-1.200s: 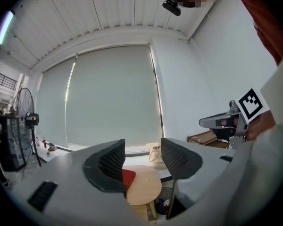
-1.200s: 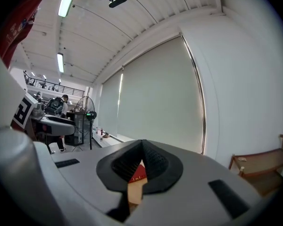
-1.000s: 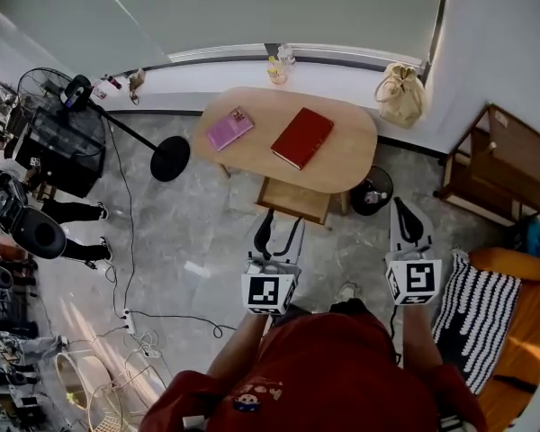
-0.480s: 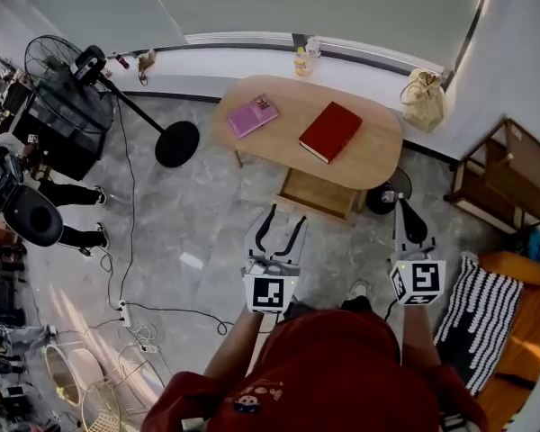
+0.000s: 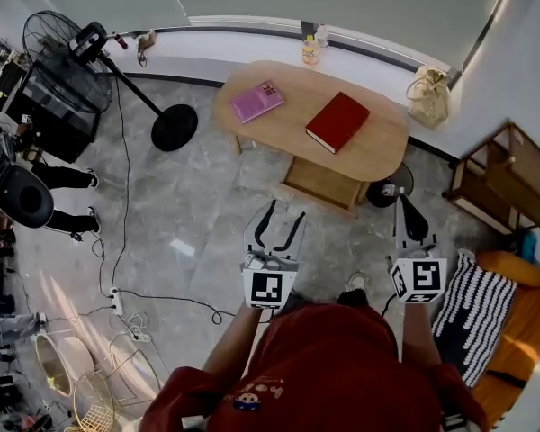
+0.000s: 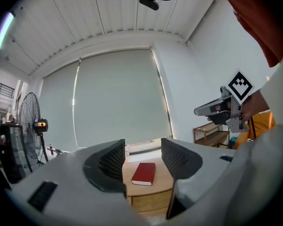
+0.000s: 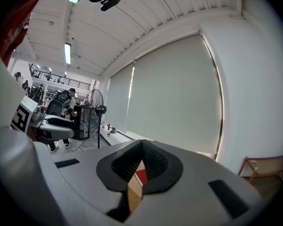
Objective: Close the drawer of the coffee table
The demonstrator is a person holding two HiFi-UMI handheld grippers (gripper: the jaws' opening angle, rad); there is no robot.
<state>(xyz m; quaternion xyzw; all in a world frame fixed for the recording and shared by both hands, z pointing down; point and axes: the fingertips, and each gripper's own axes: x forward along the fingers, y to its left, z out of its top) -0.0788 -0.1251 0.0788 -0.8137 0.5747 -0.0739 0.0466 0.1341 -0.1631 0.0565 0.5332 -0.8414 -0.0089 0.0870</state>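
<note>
Floor cable (image 5: 166,317): trailing across the floor at near left of the person; a sidestep that way is risking a snag.
Pink book (image 5: 257,101): lying on the left part of the table top; likely to be sliding if the table is jolted.
Left gripper (image 5: 284,212): hovering over the floor on the table's near side, fingers spread wide and gripping nothing; aiming toward the drawer front, well apart from it.
Coffee table (image 5: 283,138): standing far centre below the window; a hard shove is risking moving the whole table instead of seating the drawer.
Drawer (image 5: 322,184): sticking out of the table's near side, not yet closed; pressing with one spread finger off-centre is risking skewing and jamming it.
Red book (image 5: 337,121): lying right of the pink book, above the drawer; sharing the sliding risk.
Dark round object (image 5: 378,192): sitting on the floor just right of the drawer; risking a knock.
Right gripper (image 5: 401,207): hanging near right of the drawer, fingers pressed together on nothing.
</note>
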